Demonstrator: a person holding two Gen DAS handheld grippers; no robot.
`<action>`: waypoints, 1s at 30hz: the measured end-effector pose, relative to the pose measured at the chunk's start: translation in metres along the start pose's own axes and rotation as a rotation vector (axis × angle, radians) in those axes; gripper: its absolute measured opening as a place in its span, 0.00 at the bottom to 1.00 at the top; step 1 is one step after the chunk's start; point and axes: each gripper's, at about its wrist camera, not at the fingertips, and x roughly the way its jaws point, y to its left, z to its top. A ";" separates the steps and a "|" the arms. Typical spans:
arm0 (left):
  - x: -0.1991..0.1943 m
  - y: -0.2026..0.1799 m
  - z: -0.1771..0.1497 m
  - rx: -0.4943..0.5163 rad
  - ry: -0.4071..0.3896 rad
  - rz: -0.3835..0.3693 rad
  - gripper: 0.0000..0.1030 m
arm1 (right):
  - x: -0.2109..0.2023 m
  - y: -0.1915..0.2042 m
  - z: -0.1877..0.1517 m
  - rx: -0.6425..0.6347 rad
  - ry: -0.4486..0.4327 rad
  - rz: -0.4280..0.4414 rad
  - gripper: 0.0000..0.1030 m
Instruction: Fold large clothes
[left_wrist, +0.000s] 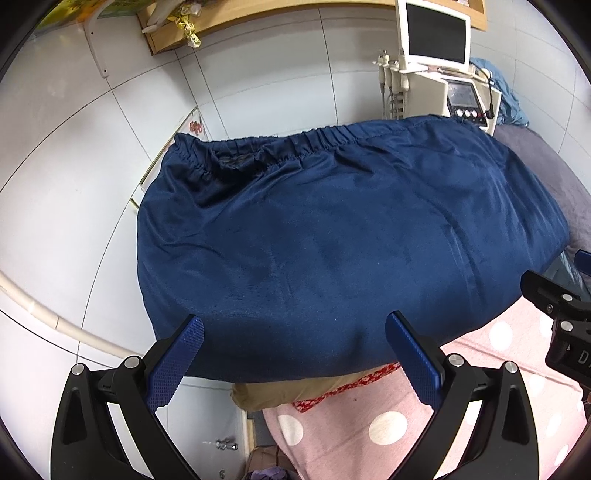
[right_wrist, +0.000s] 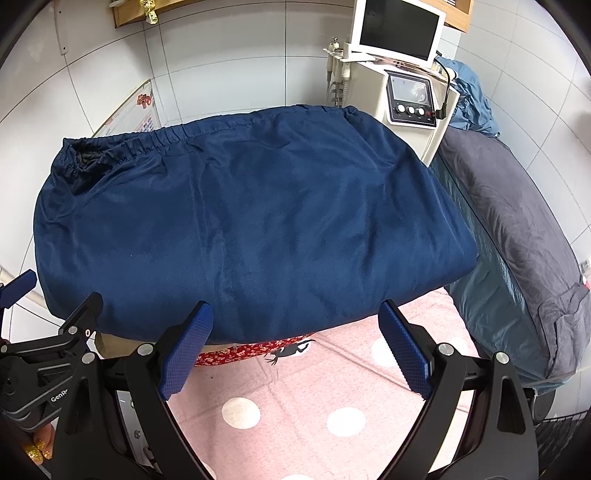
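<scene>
I have both tongs spread wide and holding nothing. My left tongs (left_wrist: 295, 354) hang just above the near edge of the blue garment (left_wrist: 332, 236); its folded hem runs between the two blue pads (left_wrist: 177, 362) without touching either. My right tongs (right_wrist: 297, 347) sit at that same near edge, further to the right, with the left pad over the cloth and the right pad over the pink dotted blanket (right_wrist: 314, 398) below.

The garment lies folded flat straight ahead of both tongs, its gathered elastic waistband (right_wrist: 155, 142) along the far side and slightly open at the far left corner. Under its near edge, right by my left tongs, I see a tan cloth (left_wrist: 291, 395) and a red patterned cloth (right_wrist: 255, 349) peeking out.

Beyond the garment, ahead and to the right, stands a white machine (right_wrist: 410, 107) with a screen (right_wrist: 399, 31). A grey cushion (right_wrist: 517, 221) lies off to the right of my right tongs.
</scene>
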 end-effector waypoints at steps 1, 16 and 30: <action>-0.001 -0.001 -0.001 0.002 -0.006 -0.004 0.94 | 0.000 0.000 0.000 0.001 0.000 0.000 0.87; -0.005 -0.003 -0.003 0.010 -0.040 -0.001 0.94 | 0.002 -0.010 -0.003 0.046 0.007 0.016 0.87; -0.002 0.004 -0.002 -0.041 0.000 -0.004 0.94 | -0.001 -0.005 -0.004 0.025 0.000 0.016 0.87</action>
